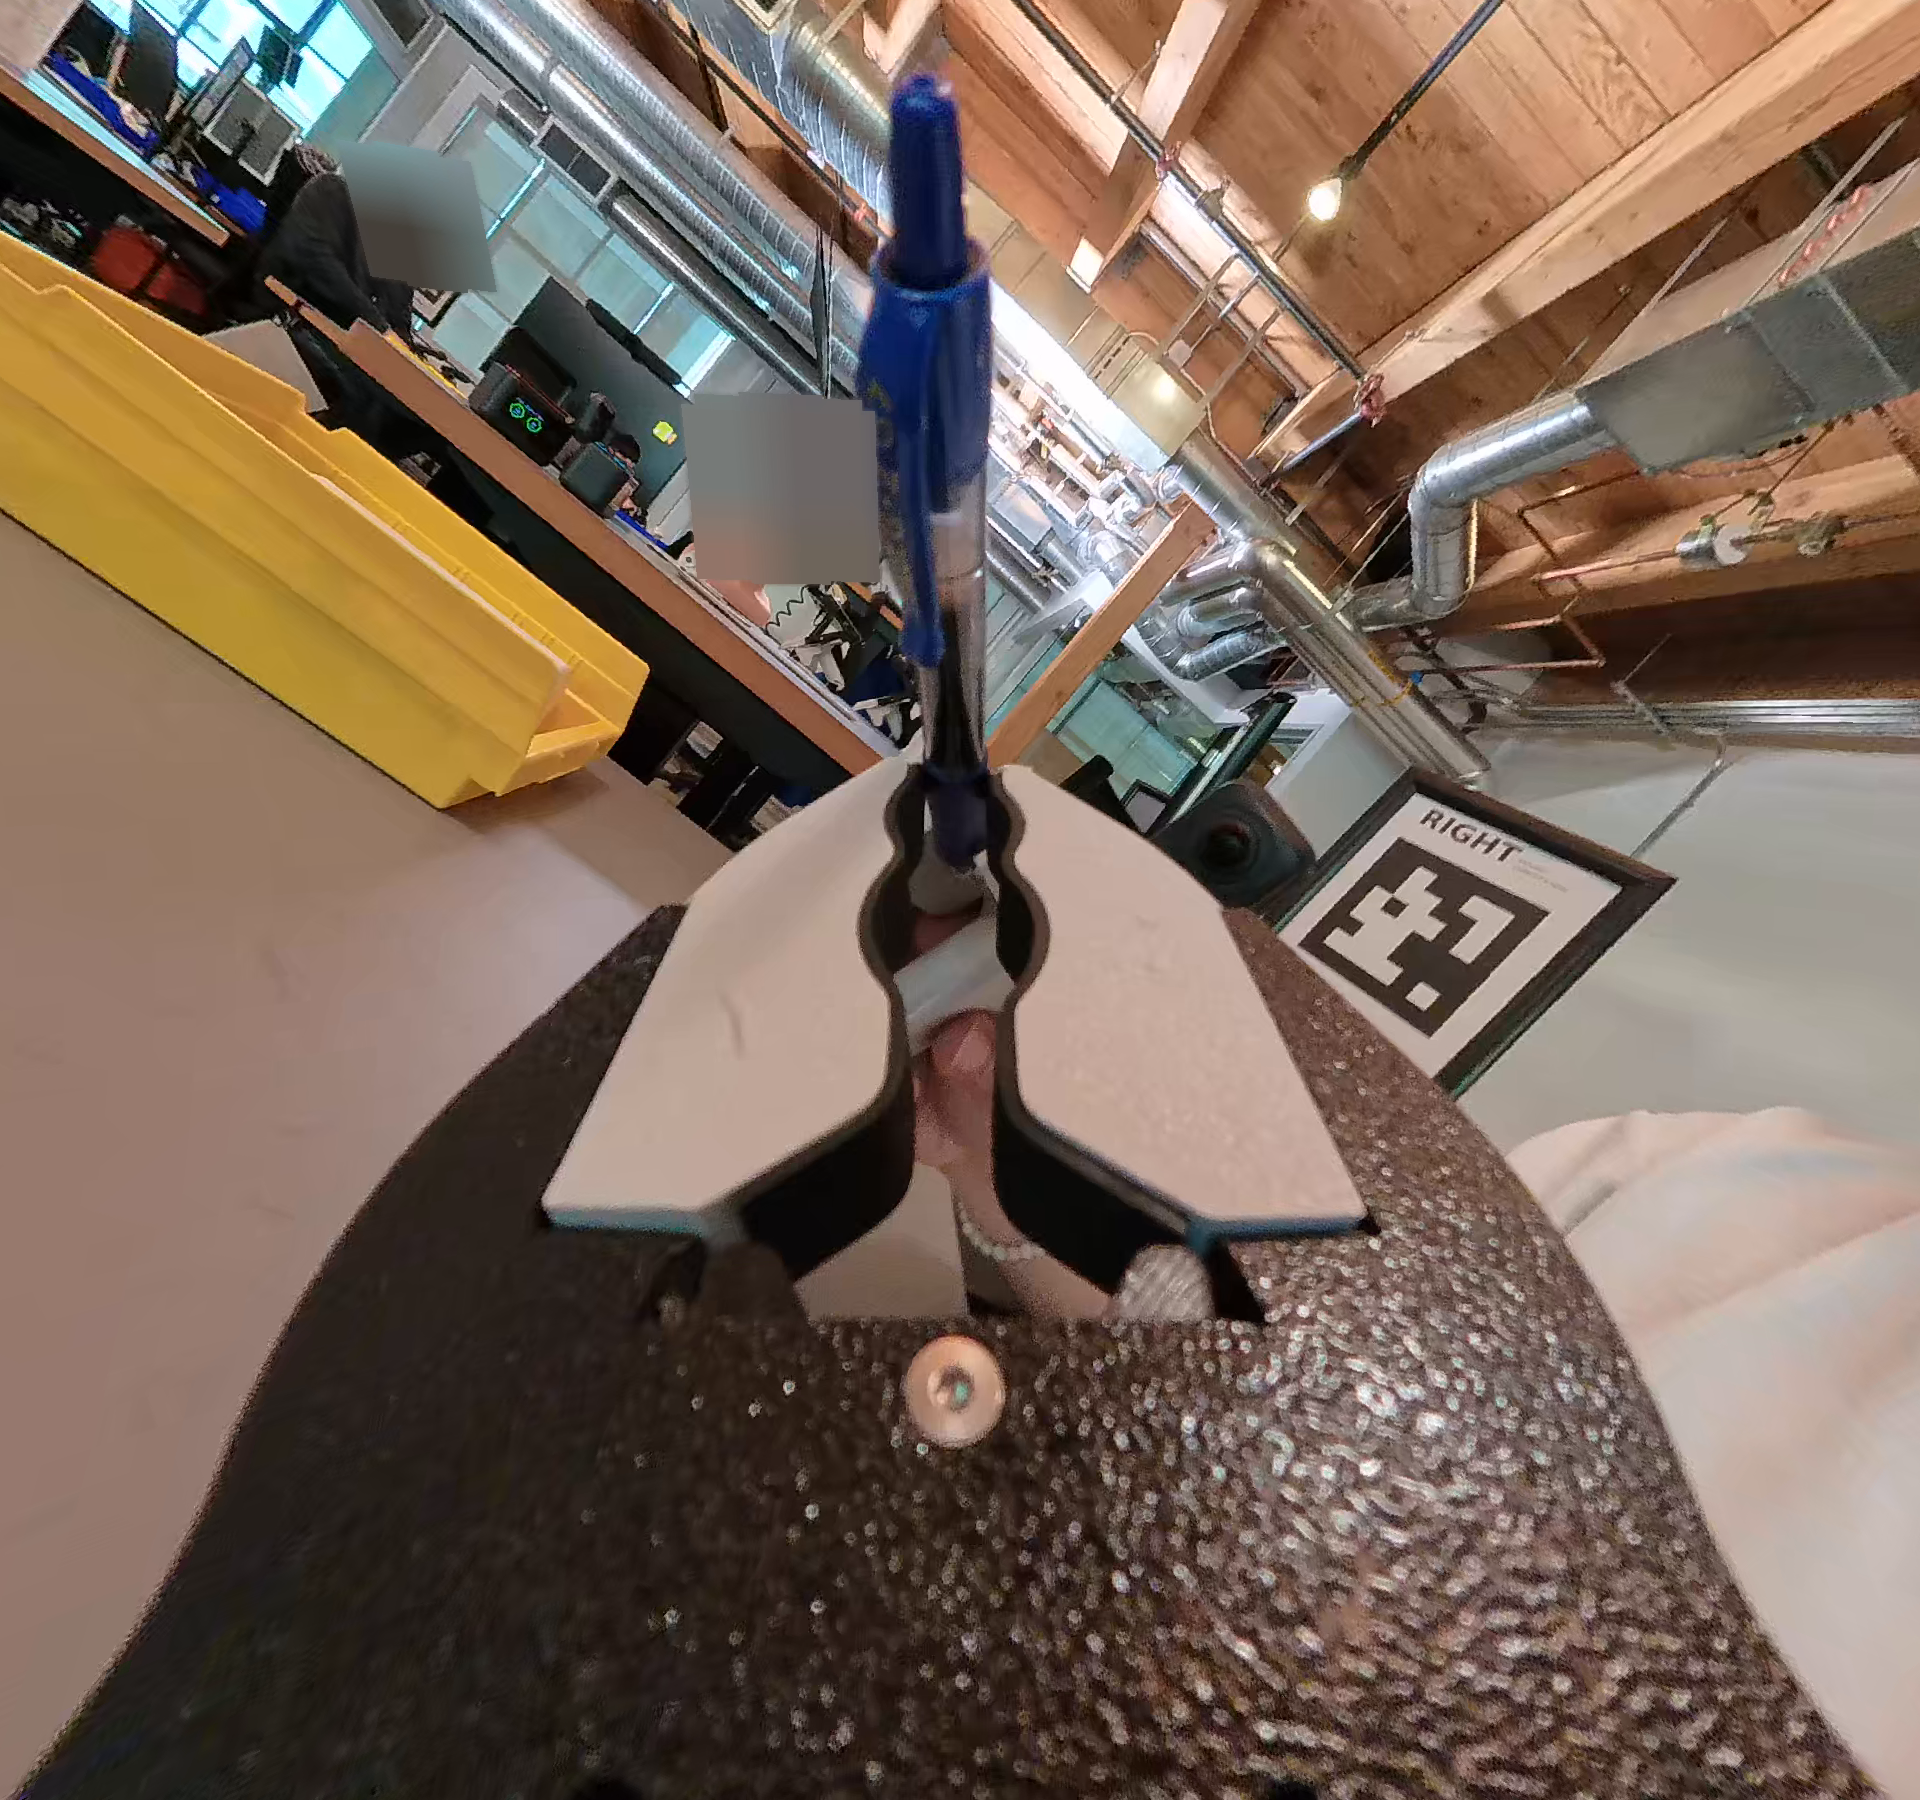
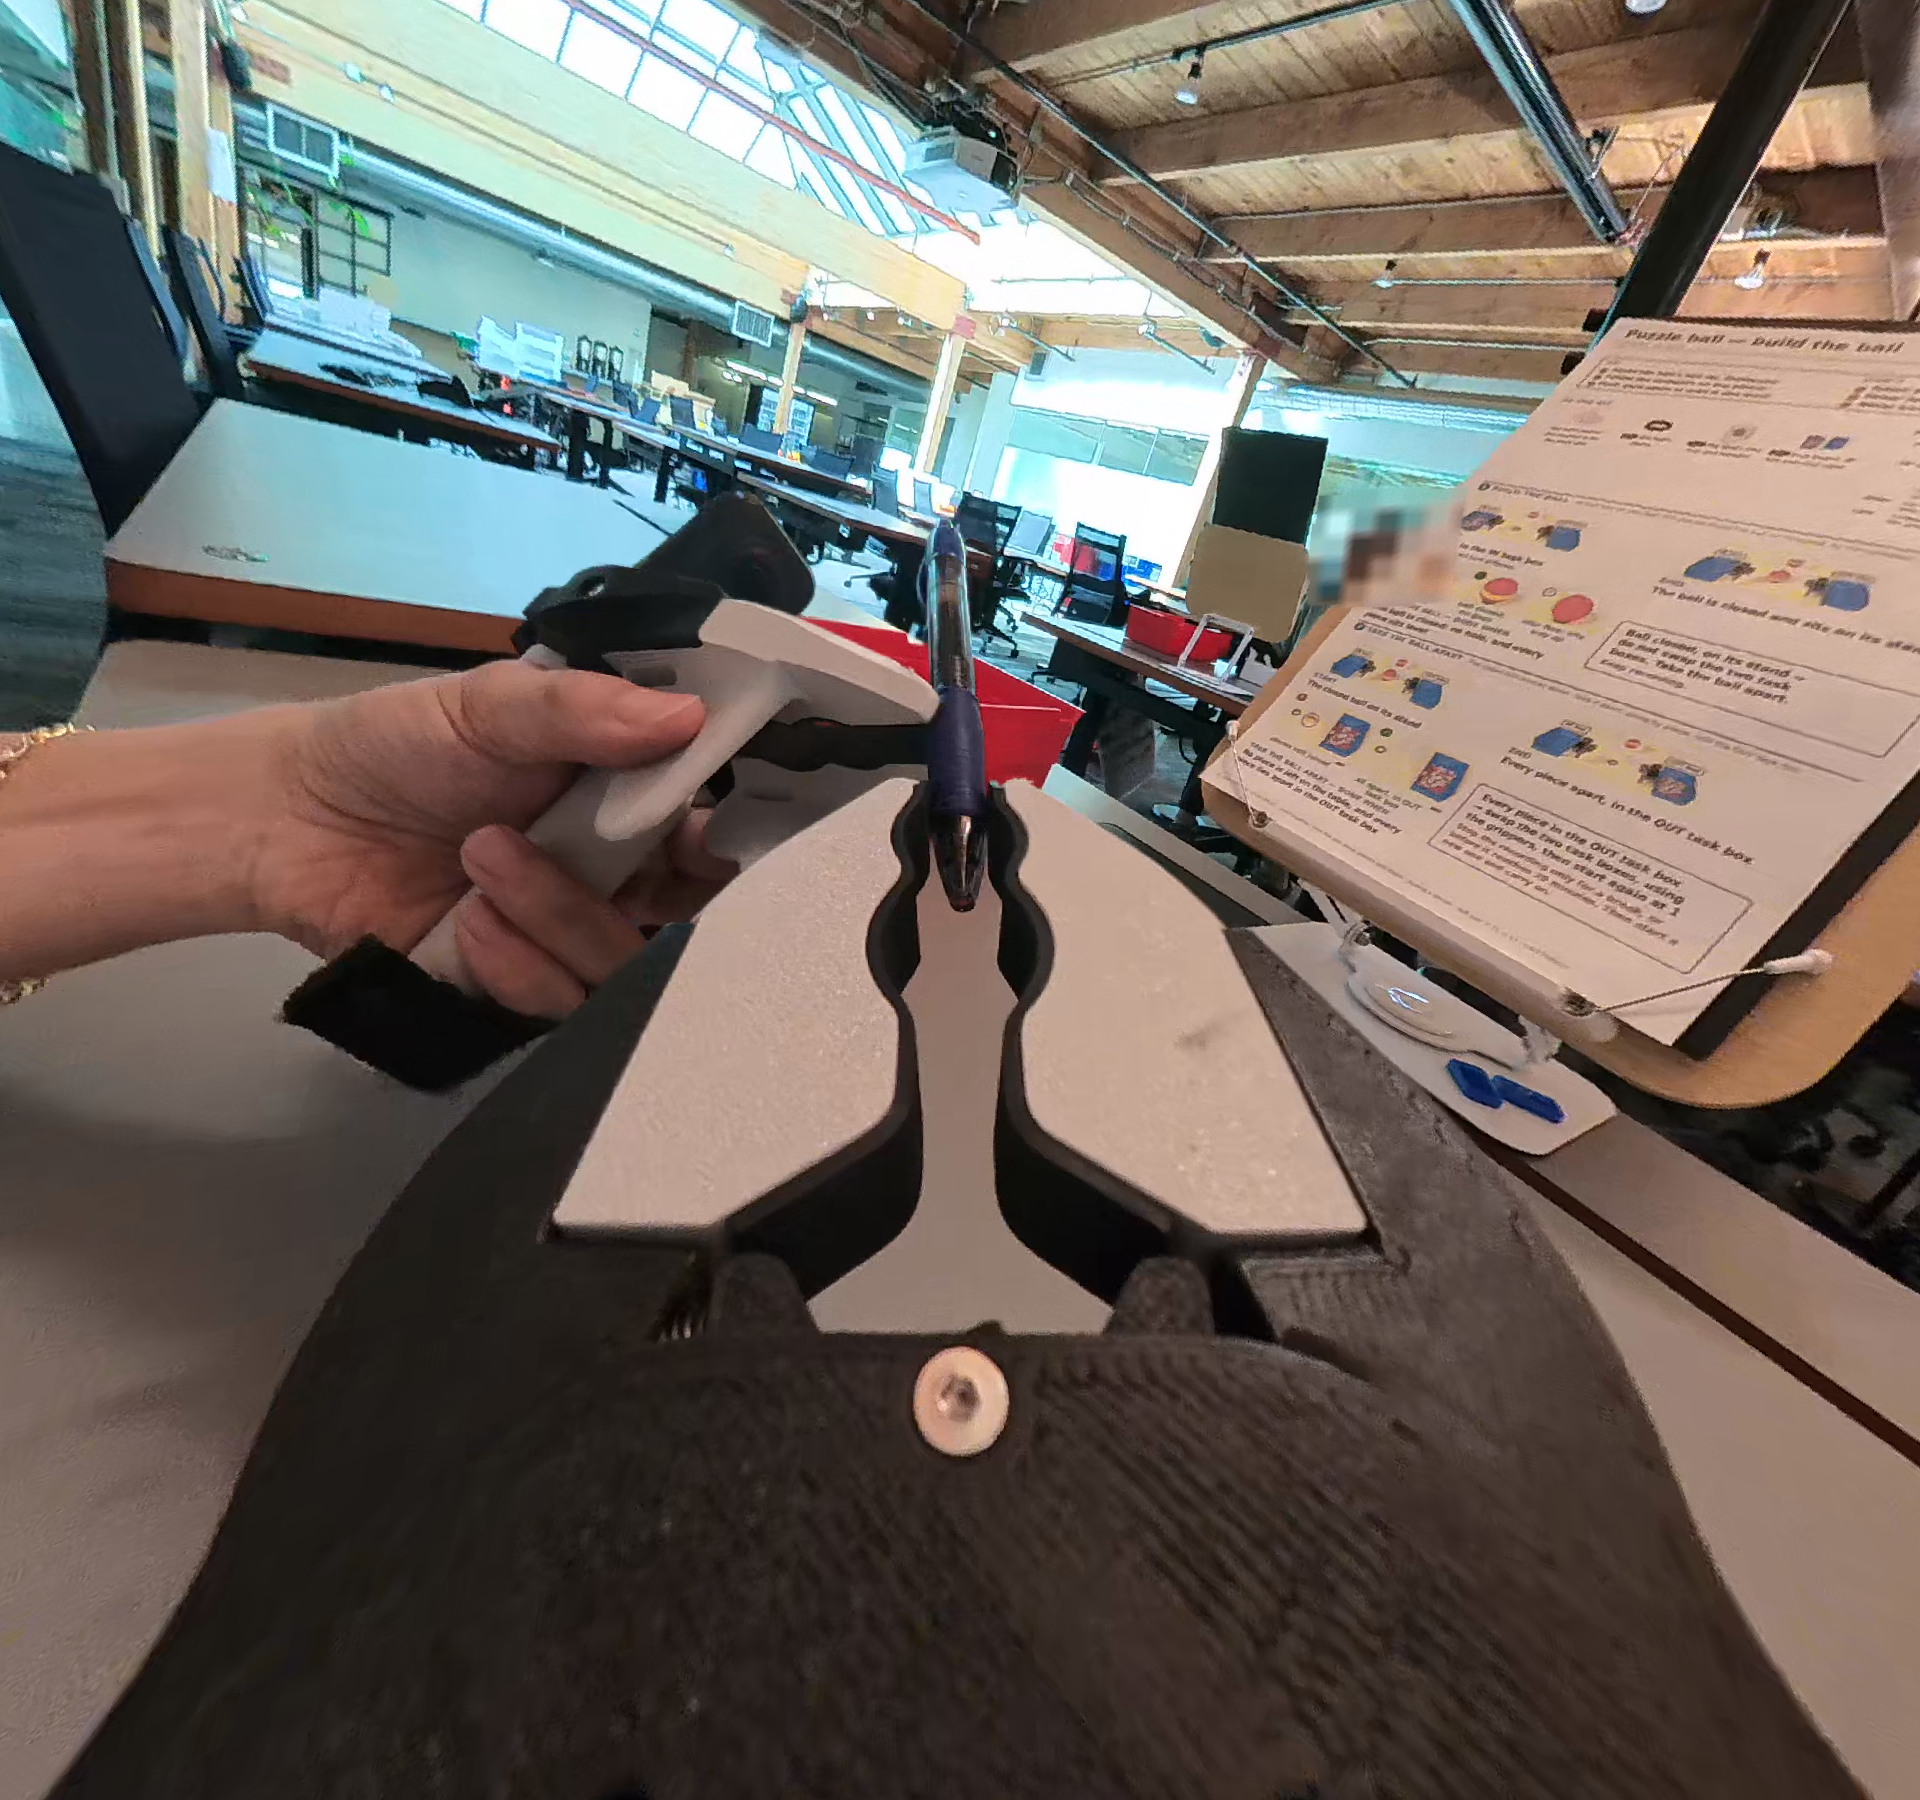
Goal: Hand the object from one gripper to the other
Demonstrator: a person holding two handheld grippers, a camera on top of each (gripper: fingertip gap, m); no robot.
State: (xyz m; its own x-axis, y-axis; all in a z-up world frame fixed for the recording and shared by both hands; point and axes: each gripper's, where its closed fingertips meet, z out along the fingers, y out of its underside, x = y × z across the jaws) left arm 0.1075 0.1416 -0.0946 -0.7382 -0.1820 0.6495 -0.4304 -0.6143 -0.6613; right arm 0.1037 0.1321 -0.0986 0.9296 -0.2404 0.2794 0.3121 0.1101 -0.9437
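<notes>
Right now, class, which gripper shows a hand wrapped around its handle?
The left gripper: a hand wraps its white handle in the right wrist view. The right gripper's handle is out of view.

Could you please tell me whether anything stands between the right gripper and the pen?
Nothing visible does. The tip of the pen already sits between the fingertips of the right gripper, with the left gripper gripping it just beyond. Whether the right has closed is unclear.

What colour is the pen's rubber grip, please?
Dark blue; the pen shows it best in the right wrist view, between the right gripper tips.
</notes>
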